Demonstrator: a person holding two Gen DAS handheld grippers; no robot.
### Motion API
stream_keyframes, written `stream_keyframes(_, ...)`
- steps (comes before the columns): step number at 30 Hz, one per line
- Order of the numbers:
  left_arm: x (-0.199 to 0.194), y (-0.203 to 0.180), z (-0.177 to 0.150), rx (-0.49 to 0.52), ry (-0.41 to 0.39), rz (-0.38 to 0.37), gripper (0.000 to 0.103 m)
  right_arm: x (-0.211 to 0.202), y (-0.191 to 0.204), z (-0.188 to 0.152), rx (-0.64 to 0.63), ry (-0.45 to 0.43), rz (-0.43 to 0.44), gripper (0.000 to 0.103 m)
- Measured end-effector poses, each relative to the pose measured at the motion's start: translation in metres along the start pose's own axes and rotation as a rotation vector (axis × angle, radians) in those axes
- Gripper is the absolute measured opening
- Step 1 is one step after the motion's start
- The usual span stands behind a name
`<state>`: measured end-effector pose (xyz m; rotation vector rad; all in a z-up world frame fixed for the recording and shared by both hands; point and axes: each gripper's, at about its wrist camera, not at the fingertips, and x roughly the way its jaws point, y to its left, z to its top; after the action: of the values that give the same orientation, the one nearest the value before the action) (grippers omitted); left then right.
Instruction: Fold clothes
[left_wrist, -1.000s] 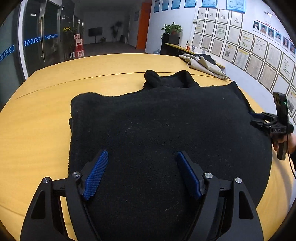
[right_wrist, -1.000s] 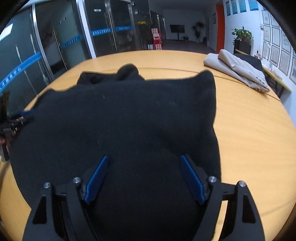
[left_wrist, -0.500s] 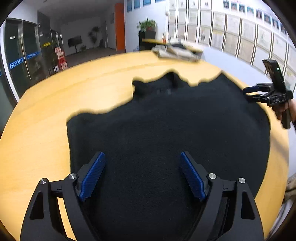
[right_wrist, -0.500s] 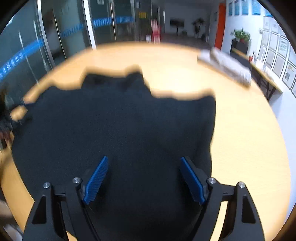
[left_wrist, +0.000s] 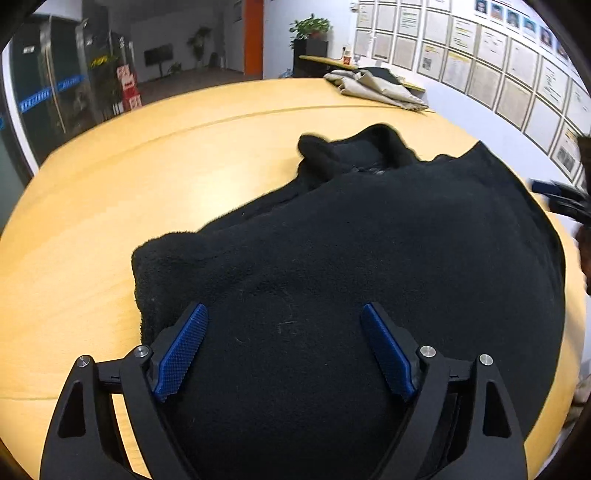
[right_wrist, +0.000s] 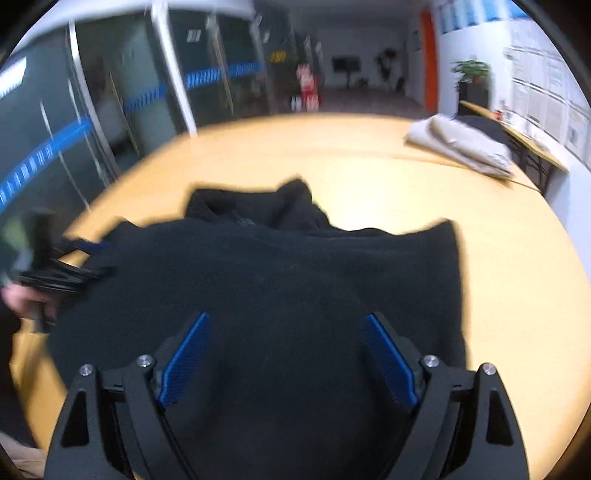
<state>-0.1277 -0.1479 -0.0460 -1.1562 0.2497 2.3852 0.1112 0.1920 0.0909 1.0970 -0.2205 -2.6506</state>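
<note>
A black fleece (left_wrist: 369, 266) is spread across the near part of the round wooden tabletop (left_wrist: 110, 206), its collar bunched up at the far edge. In the left wrist view, the left edge of the fleece is seen doubled over in a thick fold. The left claw (left_wrist: 284, 343) is held above the near part of the fleece with its blue pads (left_wrist: 181, 350) wide apart, nothing being gripped between them. The right claw (right_wrist: 288, 354) is likewise held open over the fleece (right_wrist: 277, 295), its pads (right_wrist: 391, 362) spread and empty. In the right wrist view, which is blurred, the left claw (right_wrist: 70, 258) is seen at the left edge of the fleece. In the left wrist view, the right claw (left_wrist: 561, 199) is partly seen at the right edge of the fleece; whether cloth is touched there cannot be told. A beige garment (left_wrist: 376, 88) is laid at the far right of the tabletop, well apart from the fleece.
</note>
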Motion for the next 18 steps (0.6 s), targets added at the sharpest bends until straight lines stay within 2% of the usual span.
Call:
stream_keyframes(2,0.0,0.0,0.001,0.011,0.0,-0.009,0.088,-0.033,-0.008,-0.037,0.143,-0.021,0.001,0.096)
stream_keyframes(4,-0.001,0.0,0.002,0.021,0.001,-0.017,0.091,-0.055,-0.022,-0.08,0.305,0.007,-0.034,0.096)
stream_keyframes(7,-0.001,0.0,0.003,0.038,0.001,-0.03,0.091,-0.07,-0.042,-0.122,0.536,-0.001,-0.05,0.096)
stream_keyframes(10,-0.002,0.0,0.004,0.054,0.002,-0.043,0.091,-0.062,-0.047,-0.134,0.637,-0.003,-0.049,0.096)
stream_keyframes(15,-0.001,-0.004,0.004,0.08,-0.002,-0.051,0.097,-0.031,-0.047,-0.131,0.696,0.018,-0.016,0.097)
stream_keyframes(18,0.001,-0.011,0.001,0.094,-0.007,-0.039,0.098,-0.017,-0.044,-0.128,0.738,-0.044,-0.022,0.098)
